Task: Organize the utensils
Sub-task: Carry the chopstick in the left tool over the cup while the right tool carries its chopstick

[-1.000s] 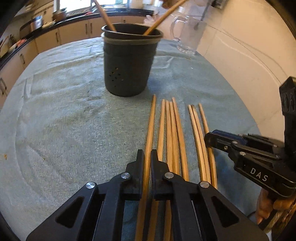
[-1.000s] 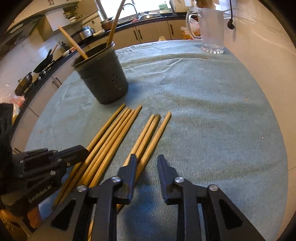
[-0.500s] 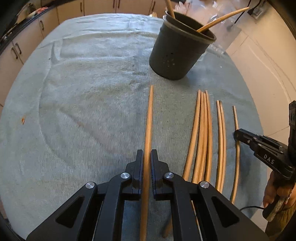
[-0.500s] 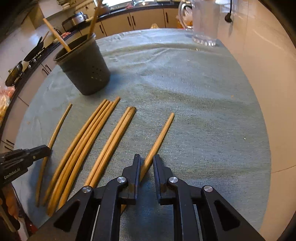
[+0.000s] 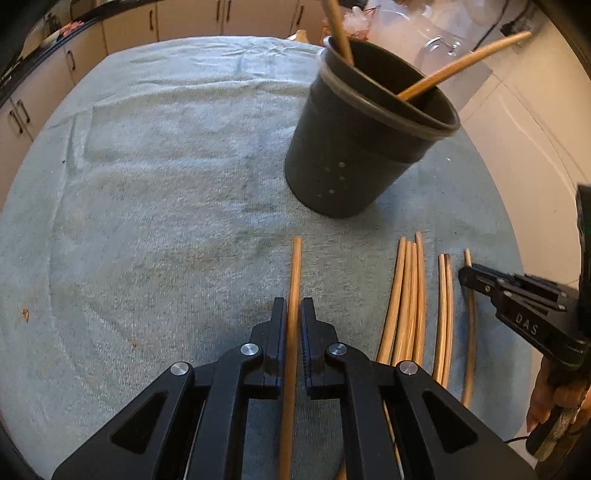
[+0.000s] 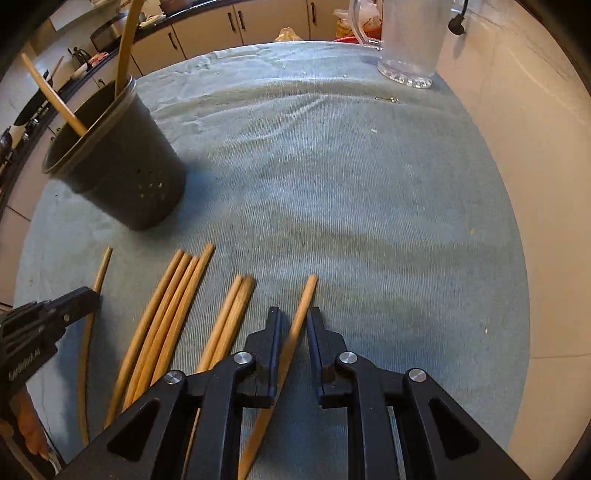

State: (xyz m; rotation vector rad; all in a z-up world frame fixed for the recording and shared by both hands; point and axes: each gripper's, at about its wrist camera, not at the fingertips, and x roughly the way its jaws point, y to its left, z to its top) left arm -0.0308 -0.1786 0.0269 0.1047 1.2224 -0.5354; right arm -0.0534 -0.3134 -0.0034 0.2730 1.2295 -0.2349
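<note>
**A:** Status? Start big.

**B:** I see a kitchen, cabinets (image 5: 122, 22) along the top of the frame. The tabletop is covered by a grey-green towel (image 5: 147, 177), wrinkled, with a few crumbs. Glass pitcher (image 6: 410, 40) at upper right of the right view.

**A:** Target?

**B:** Black holder cup (image 5: 362, 140), upper right of centre in the left view, already has two sticks leaning in it. I judge that's where the rest go.

**A:** Loose ones?

**B:** Wooden chopsticks (image 5: 406, 295) lie on the towel in a roughly parallel row, lower right, tips toward the cup. Easy to pick singly.

**A:** Tongs?

**B:** Left tongs (image 5: 293, 321) are clamped on one chopstick (image 5: 294, 273), set apart from the row. Right tongs (image 6: 293, 328) straddle the row's end chopstick (image 6: 304, 299) and are closing; a slight gap shows at one pad, so no firm grip yet.
</note>
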